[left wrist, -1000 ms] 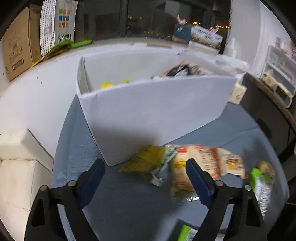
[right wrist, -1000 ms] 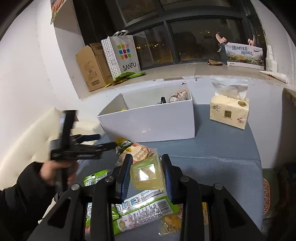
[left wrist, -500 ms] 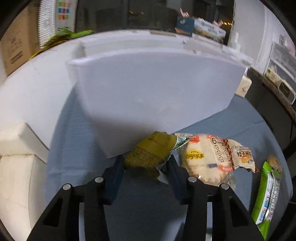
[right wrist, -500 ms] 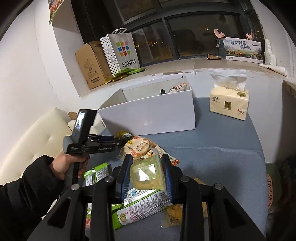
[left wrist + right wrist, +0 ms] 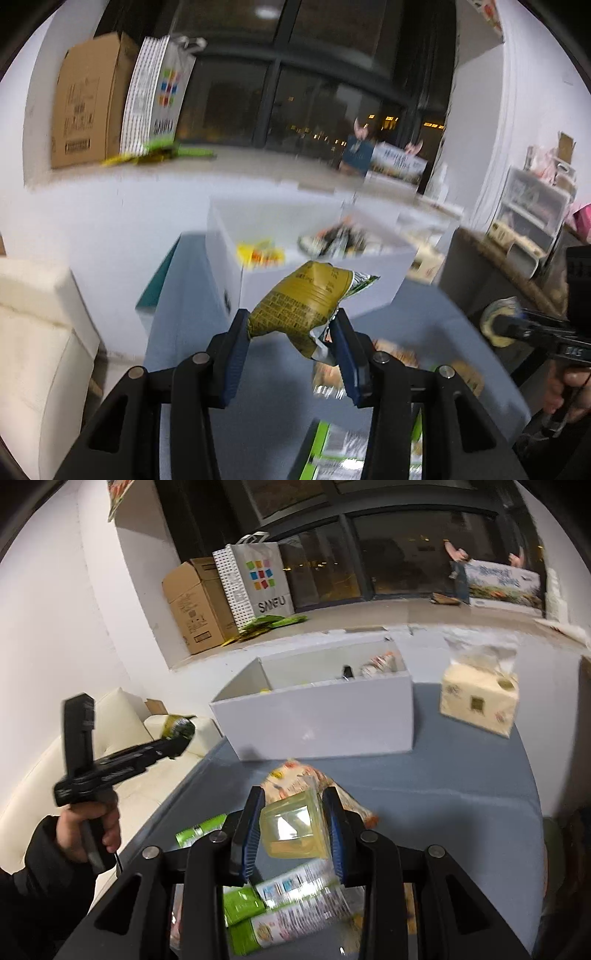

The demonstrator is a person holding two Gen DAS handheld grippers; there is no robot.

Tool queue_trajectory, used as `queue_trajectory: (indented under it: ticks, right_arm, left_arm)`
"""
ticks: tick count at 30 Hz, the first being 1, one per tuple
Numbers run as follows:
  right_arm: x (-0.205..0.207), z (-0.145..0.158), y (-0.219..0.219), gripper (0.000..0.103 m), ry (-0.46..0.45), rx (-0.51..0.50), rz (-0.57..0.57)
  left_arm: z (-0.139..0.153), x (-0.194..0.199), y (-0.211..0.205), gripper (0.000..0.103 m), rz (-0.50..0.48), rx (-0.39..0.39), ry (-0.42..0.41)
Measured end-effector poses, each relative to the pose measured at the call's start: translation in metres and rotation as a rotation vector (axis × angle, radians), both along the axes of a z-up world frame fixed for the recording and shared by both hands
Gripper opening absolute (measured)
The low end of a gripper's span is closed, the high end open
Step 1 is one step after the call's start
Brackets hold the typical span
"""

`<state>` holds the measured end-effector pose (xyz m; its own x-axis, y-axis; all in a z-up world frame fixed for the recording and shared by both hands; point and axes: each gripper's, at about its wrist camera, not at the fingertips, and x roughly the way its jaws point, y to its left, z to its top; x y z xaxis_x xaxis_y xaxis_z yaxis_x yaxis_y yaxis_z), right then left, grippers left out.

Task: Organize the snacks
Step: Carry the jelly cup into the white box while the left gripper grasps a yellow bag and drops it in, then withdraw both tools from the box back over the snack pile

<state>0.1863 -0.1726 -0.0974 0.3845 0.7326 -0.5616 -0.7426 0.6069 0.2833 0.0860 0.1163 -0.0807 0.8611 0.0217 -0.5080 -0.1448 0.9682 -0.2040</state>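
Note:
My left gripper (image 5: 291, 332) is shut on a crinkled yellow snack bag (image 5: 306, 299) and holds it in the air in front of the white box (image 5: 229, 236). The box has several snacks in it. My right gripper (image 5: 293, 808) is shut on a clear yellow jelly cup (image 5: 293, 825) above the blue table (image 5: 443, 786). In the right wrist view the left gripper (image 5: 177, 734) with its bag is up at the left, short of the white box (image 5: 321, 716). An orange chip bag (image 5: 295, 779) and green packets (image 5: 243, 908) lie on the table.
A tissue pack (image 5: 480, 698) stands right of the box. A cardboard carton (image 5: 195, 605) and a SANFU paper bag (image 5: 258, 579) sit on the window sill behind. A cream sofa (image 5: 122, 720) is left of the table.
My left gripper closed on the yellow snack bag and lifted it off the table toward the box. My right gripper keeps holding the jelly cup and moved little.

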Motion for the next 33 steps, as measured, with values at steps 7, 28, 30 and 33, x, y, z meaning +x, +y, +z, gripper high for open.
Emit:
queue_trajectory:
  ticks: [7,28,30,33]
  right_arm:
    - [0.042,0.056,0.056,0.034,-0.063,0.013,0.052]
    - [0.222,0.062,0.171,0.103,0.106,-0.016,-0.12]
    - [0.217,0.062,0.167,0.103,0.111,-0.008,-0.11]
    - [0.205,0.063,0.16,0.103,0.087,-0.023,-0.112]
  left_arm:
    - [0.054,0.068,0.024,0.048,-0.017,-0.012,-0.047]
    - [0.019,0.202,0.072,0.103,0.062,0.0,0.176]
    - [0.02,0.194,0.07,0.103,0.059,0.007,0.162]
    - [0.025,0.177,0.065,0.103,0.037,0.009,0.147]
